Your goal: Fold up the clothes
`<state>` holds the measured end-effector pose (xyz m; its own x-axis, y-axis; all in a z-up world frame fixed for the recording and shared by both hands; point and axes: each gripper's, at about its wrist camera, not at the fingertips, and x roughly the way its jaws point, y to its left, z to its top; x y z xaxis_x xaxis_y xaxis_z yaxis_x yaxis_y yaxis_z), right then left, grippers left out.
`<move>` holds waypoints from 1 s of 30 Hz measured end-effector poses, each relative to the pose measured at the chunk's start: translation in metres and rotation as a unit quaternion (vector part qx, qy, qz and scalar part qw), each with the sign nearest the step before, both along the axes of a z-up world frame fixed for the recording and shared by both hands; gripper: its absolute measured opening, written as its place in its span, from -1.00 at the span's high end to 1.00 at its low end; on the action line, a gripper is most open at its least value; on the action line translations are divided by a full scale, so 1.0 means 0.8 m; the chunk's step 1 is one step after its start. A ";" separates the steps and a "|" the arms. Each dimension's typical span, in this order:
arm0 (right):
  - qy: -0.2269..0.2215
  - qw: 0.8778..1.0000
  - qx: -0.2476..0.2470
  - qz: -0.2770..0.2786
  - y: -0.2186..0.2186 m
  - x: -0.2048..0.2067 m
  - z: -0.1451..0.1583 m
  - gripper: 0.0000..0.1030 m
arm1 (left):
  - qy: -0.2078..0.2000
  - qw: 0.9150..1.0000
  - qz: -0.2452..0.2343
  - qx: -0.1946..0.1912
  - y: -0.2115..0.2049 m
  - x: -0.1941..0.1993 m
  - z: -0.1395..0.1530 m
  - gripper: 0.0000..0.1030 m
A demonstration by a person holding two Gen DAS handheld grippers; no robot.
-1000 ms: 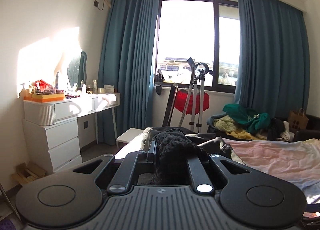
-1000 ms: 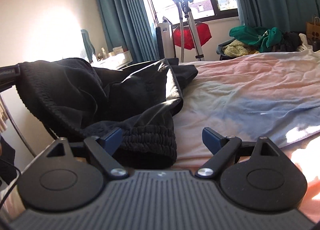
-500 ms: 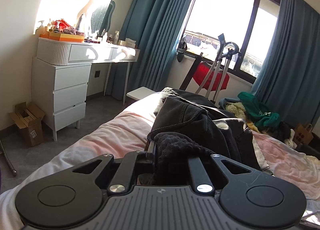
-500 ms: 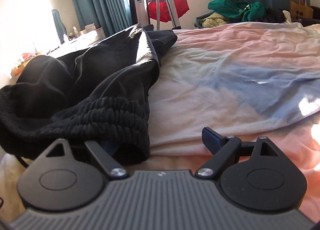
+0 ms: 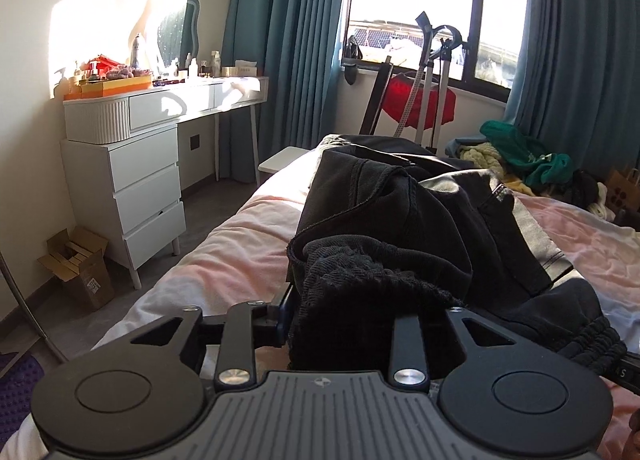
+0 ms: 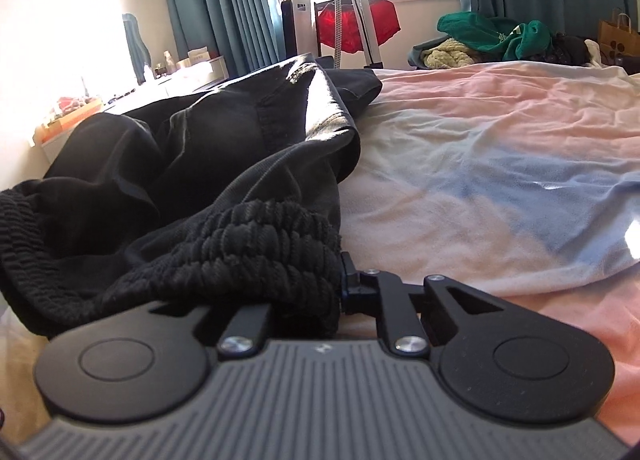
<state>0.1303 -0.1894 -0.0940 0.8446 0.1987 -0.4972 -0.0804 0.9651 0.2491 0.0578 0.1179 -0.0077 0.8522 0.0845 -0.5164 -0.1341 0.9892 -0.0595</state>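
Observation:
Black trousers [image 5: 400, 212] with a ribbed elastic waistband lie bunched on the pink and blue bed sheet [image 5: 240, 252]. My left gripper [image 5: 346, 312] is at one part of the waistband. Its jaws are opening, the cloth still sits between them and drapes over the right finger, and the left finger [image 5: 286, 312] stands beside the fabric. In the right wrist view the trousers [image 6: 220, 148] spread away to the left over the sheet [image 6: 500, 164]. My right gripper [image 6: 304, 292] is closing, its jaws pinched on the ribbed waistband [image 6: 260, 244], low over the bed.
A white dresser [image 5: 136, 180] and a cardboard box [image 5: 80, 264] stand left of the bed. A stand with a red garment [image 5: 420, 100] is by the window. A pile of clothes [image 5: 520, 148] and a paper bag [image 6: 618, 36] lie beyond the bed.
My left gripper's jaws have spread apart around the waistband it was pinching. My right gripper, open before, has closed on the waistband. Both have sunk toward the bed.

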 end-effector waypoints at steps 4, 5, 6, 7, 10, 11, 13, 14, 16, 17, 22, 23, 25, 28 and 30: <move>-0.029 0.999 0.024 -0.016 -0.015 -0.020 0.024 0.75 | 0.021 0.999 0.000 0.038 -0.021 -0.008 -0.003 -0.14; -0.038 0.999 0.030 -0.020 -0.019 -0.027 0.032 0.75 | 0.023 0.999 0.003 0.047 -0.027 -0.010 -0.004 -0.15; -0.047 0.998 0.034 -0.024 -0.022 -0.035 0.039 0.75 | 0.024 0.998 0.005 0.055 -0.032 -0.012 -0.006 -0.17; -0.057 0.997 0.037 -0.029 -0.026 -0.044 0.046 0.75 | 0.026 0.998 0.005 0.057 -0.036 -0.013 -0.008 -0.18; -0.087 0.994 0.041 -0.043 -0.039 -0.068 0.066 0.75 | 0.033 0.998 0.004 0.057 -0.045 -0.013 -0.014 -0.18; -0.091 0.994 0.038 -0.048 -0.043 -0.073 0.070 0.75 | 0.034 0.998 0.003 0.049 -0.048 -0.013 -0.016 -0.17; -0.090 0.994 0.033 -0.057 -0.050 -0.080 0.072 0.75 | 0.032 0.999 0.001 0.042 -0.052 -0.012 -0.019 0.24; -0.085 0.994 0.033 -0.062 -0.054 -0.081 0.070 0.75 | 0.032 0.999 -0.004 0.038 -0.053 -0.010 -0.021 0.46; -0.055 0.995 0.048 -0.065 -0.060 -0.080 0.059 0.75 | 0.024 0.999 -0.003 0.020 -0.045 -0.006 -0.016 0.76; -0.037 0.996 0.059 -0.063 -0.062 -0.080 0.053 0.76 | 0.014 1.000 0.002 0.015 -0.038 -0.004 -0.008 0.78; 0.021 0.996 0.089 -0.006 -0.030 -0.087 0.027 0.75 | -0.054 0.998 0.037 0.017 0.016 0.016 0.062 0.82; 0.023 0.996 0.090 0.010 -0.018 -0.088 0.027 0.75 | -0.067 0.997 0.044 0.018 0.030 0.021 0.080 0.82; 0.030 0.991 0.118 0.062 0.017 -0.086 0.033 0.74 | -0.092 0.994 0.058 0.021 0.056 0.031 0.116 0.82; 0.034 0.977 0.154 0.146 0.080 -0.074 0.048 0.73 | -0.103 0.990 0.087 0.036 0.099 0.057 0.155 0.82; 0.041 0.964 0.178 0.194 0.125 -0.062 0.054 0.70 | -0.091 0.988 0.109 0.056 0.127 0.080 0.159 0.82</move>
<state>0.0811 -0.0892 -0.0511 0.6333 0.6624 -0.4001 -0.3846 0.7180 0.5801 0.1219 0.2192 0.1197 0.8849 0.3250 -0.3337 -0.3428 0.9394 0.0059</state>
